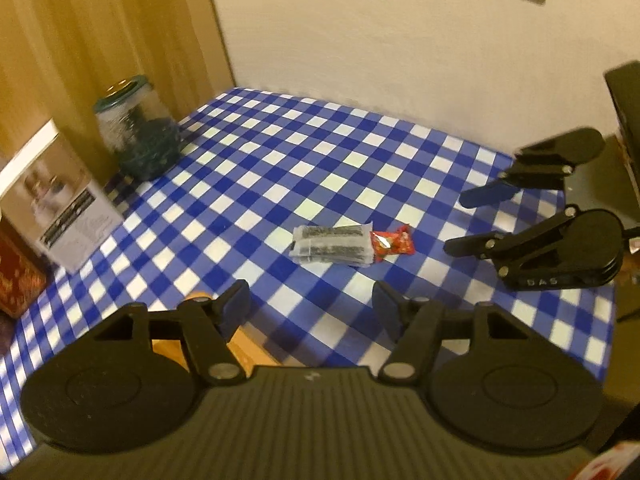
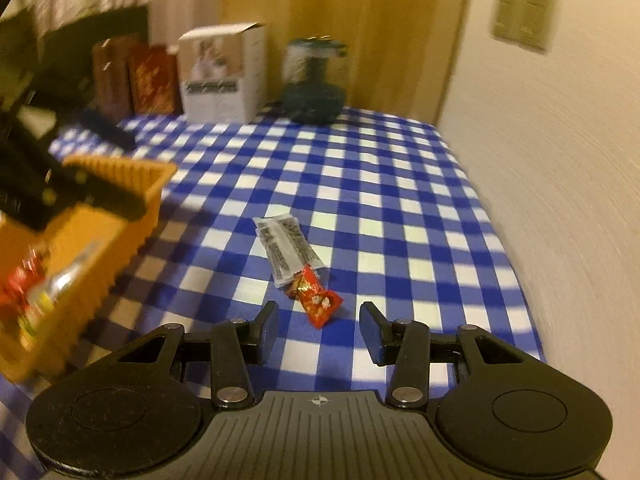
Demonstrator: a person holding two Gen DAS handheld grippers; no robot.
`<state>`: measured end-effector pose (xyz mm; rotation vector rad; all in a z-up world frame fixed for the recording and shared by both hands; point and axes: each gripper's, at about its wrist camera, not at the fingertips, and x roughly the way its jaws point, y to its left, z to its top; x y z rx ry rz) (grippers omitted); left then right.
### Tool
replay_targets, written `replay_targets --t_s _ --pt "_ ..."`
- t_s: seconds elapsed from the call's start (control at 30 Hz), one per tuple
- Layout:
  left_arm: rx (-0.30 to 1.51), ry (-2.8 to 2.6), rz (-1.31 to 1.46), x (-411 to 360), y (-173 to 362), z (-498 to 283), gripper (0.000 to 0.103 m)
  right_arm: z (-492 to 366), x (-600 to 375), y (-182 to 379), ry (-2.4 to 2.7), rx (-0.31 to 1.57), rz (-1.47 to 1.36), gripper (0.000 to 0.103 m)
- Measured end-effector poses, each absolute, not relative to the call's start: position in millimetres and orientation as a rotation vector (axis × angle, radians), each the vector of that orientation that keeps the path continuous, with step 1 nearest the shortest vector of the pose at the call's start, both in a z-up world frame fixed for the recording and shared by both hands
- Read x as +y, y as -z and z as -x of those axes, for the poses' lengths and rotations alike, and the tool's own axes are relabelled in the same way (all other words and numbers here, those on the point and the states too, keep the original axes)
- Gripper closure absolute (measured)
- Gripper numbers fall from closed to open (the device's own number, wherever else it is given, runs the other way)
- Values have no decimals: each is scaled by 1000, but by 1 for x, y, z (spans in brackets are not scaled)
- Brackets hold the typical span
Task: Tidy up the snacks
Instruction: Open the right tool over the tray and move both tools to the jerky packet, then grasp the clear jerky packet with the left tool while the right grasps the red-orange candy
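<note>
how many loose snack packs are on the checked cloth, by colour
clear packet with dark print: 1
red packet: 1
total: 2
They touch end to end on the cloth; the blurred snacks in the orange basket are not counted.

left gripper (image 1: 310,310) hovering, jaws spread wide, holding nothing | right gripper (image 2: 319,330) hovering, jaws spread wide, holding nothing

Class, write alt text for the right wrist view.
Open right tongs hover over a red snack packet touching a clear dark-printed packet on a blue checked tablecloth. An orange basket holding snacks sits left.
</note>
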<state>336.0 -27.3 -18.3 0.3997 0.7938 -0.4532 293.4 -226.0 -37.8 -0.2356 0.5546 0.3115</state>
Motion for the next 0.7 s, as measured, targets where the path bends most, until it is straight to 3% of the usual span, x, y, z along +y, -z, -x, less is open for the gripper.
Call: replay_targets --t_s 0.6,0.63,0.7 --pt "820 492 -539 -43 50 -374 26 -359 -198 83 -417 567 550 59" --pt "824 491 -534 -43 51 -375 26 -359 -197 83 -423 574 552 60" --pt "831 489 -525 -43 52 -376 26 -360 -197 84 -427 584 551 75"
